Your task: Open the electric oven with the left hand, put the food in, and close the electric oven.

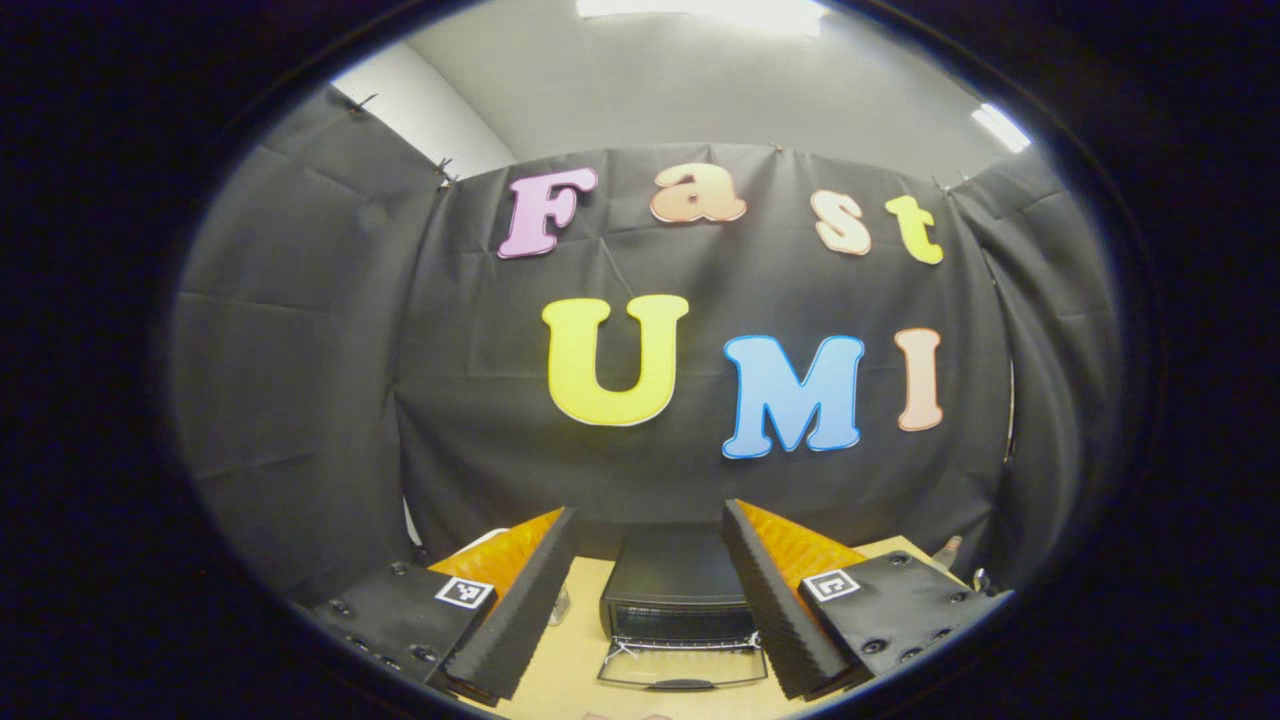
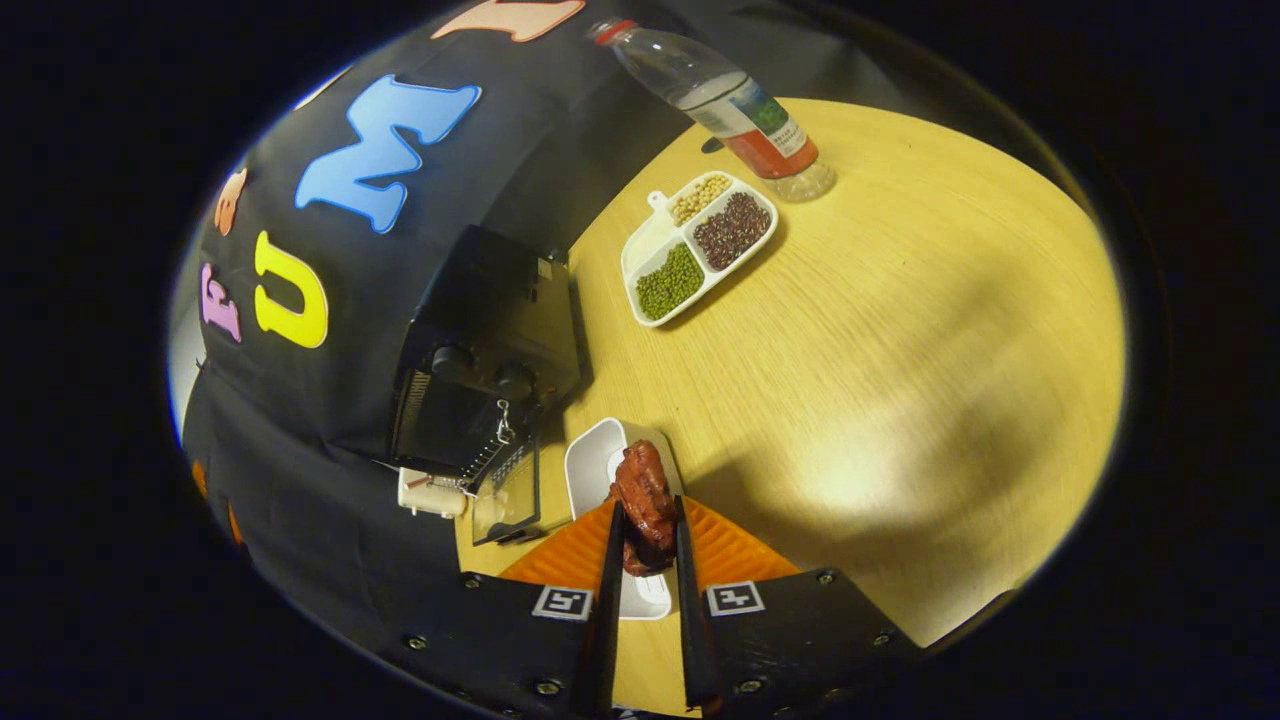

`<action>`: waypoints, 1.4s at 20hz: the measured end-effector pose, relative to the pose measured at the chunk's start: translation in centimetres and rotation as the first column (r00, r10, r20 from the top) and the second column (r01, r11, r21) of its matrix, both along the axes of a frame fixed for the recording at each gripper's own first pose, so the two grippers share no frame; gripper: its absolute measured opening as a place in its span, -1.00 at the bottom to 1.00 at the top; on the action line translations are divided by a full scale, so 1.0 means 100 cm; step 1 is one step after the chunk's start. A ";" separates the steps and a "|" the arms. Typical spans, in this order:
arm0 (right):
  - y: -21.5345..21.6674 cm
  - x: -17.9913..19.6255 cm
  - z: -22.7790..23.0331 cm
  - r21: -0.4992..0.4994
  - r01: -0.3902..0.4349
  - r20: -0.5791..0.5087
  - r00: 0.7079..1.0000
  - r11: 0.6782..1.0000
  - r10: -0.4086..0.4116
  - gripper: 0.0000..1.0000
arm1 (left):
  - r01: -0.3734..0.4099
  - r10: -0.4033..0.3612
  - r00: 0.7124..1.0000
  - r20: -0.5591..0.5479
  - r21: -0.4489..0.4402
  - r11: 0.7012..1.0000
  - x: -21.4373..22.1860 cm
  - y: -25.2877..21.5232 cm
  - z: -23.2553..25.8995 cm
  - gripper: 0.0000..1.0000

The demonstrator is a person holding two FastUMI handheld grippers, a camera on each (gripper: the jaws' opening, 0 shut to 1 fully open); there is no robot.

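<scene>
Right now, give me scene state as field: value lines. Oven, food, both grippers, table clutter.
oven: black electric oven on the wooden table, by the booth wall
oven door: glass door dropped open, lying flat in front
food: reddish-brown meat piece, above the white dish
right gripper: right gripper shut on the meat piece, near the oven
left gripper: left gripper open, facing the oven front, holding nothing
clutter: divided tray of beans, drink bottle behind it
</scene>
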State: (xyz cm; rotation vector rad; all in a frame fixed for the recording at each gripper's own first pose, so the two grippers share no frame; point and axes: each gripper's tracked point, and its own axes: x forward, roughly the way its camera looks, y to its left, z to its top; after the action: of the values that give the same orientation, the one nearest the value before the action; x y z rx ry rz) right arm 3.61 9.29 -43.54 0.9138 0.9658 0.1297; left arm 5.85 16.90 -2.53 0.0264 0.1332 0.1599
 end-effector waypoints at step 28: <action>0.131 0.056 0.137 0.137 -0.014 0.217 0.976 0.990 -0.017 -0.88 | 0.183 -0.183 0.983 0.032 0.006 0.983 -0.008 0.052 0.003 0.83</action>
State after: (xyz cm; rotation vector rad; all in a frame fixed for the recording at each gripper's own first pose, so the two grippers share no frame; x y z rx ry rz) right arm 9.16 22.37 -29.89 1.0048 0.7589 0.2929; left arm 5.01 22.07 -2.24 0.0386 0.0973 -0.0229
